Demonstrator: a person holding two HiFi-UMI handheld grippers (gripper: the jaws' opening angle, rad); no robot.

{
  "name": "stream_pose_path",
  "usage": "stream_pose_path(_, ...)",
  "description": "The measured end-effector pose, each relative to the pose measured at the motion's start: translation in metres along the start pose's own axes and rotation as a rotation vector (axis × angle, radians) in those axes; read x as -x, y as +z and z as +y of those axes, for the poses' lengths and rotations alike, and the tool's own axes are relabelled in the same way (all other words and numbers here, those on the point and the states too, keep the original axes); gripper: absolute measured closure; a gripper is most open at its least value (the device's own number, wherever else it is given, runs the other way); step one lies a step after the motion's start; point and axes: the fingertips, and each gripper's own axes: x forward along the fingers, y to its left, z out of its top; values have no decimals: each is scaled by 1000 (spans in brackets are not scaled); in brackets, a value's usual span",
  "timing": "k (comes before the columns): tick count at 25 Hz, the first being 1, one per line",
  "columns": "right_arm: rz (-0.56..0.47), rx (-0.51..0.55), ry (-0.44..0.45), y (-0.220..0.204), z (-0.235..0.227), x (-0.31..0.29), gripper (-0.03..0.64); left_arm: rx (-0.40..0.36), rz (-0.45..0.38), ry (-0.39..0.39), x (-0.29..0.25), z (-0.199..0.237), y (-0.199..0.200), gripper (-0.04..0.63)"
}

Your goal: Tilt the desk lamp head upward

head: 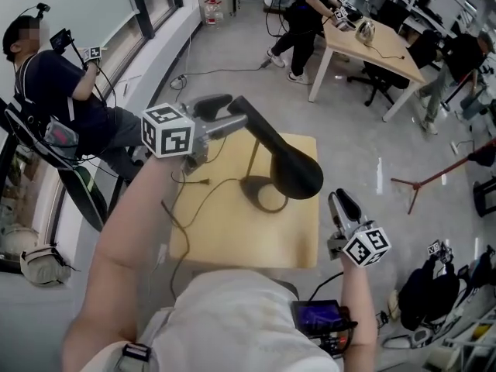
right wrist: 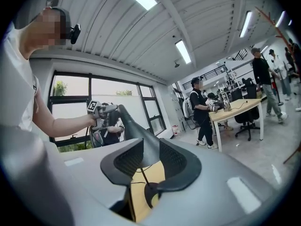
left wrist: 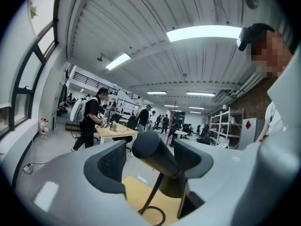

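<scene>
Two hand-held grippers flank a black desk lamp on a small wooden counter (head: 232, 235). The left hand-held gripper (head: 225, 113) sits at the narrow upper end of the lamp head (head: 280, 152) with its jaws spread wide. In the left gripper view that rounded end lies between the two pads, with a clear gap on one side, so the pads do not clamp it. From there the lamp head slopes down and to the right in the head view. Its flared end hangs over the counter above the ring base (head: 243, 189), and a thin stem (head: 253, 157) rises from the ring to the head. The right hand-held gripper (head: 343, 202) hovers just off the counter's right edge, near the flared end but apart from it. Its jaws stand only a little apart, and the right gripper view shows nothing gripped, only the lamp head farther off through the narrow slot. Beyond the counter, a seated person (head: 62, 99) is by the window, and others stand at a second table (head: 372, 49).
</scene>
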Motion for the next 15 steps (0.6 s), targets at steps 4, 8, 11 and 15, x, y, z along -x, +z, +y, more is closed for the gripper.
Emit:
stream_pose_path(4, 21, -64, 13, -3, 6, -11, 438, -38, 32, -20, -1, 5, 8, 286)
stream_pose_path(8, 31, -220, 17, -14, -7, -18, 388, -88, 10, 7, -3, 8, 19, 296)
stream_pose_path(11, 64, -317, 29, -25, -16, -24, 343, -129, 10, 23, -7, 4, 19, 314)
stream_pose_path(15, 122, -381, 51, -42, -19, -40, 294, -191, 47, 37, -9, -3, 9, 339)
